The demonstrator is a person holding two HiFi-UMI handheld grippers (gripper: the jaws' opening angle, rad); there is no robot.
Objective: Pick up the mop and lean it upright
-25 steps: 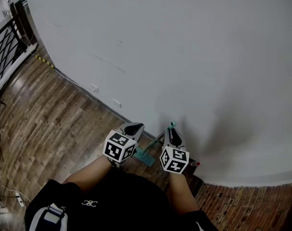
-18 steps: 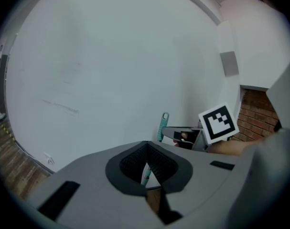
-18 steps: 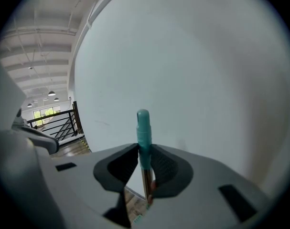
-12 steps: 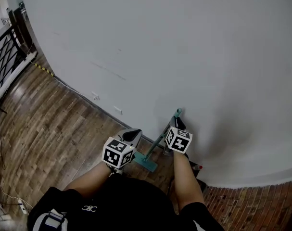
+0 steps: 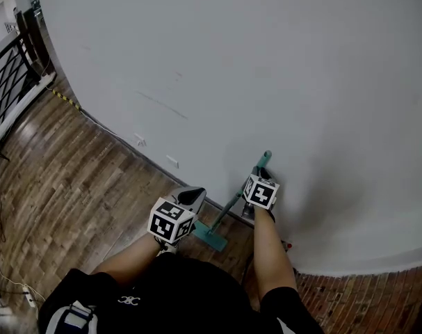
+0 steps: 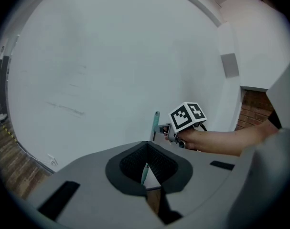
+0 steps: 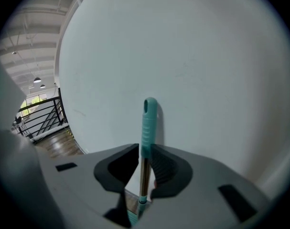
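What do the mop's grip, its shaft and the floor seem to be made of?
Mop grip: probably moulded plastic, matte teal, with ribs and a hanging hole at the top.
Mop shaft: looks like metal, thin with a brownish sheen; the finish is hard to tell.
Floor: wood or wood-look planks, brown and slightly glossy, with visible plank joints.

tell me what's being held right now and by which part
The right gripper holds the mop at the base of its teal handle grip, its jaws having just been closing on it. The left gripper grips nothing.
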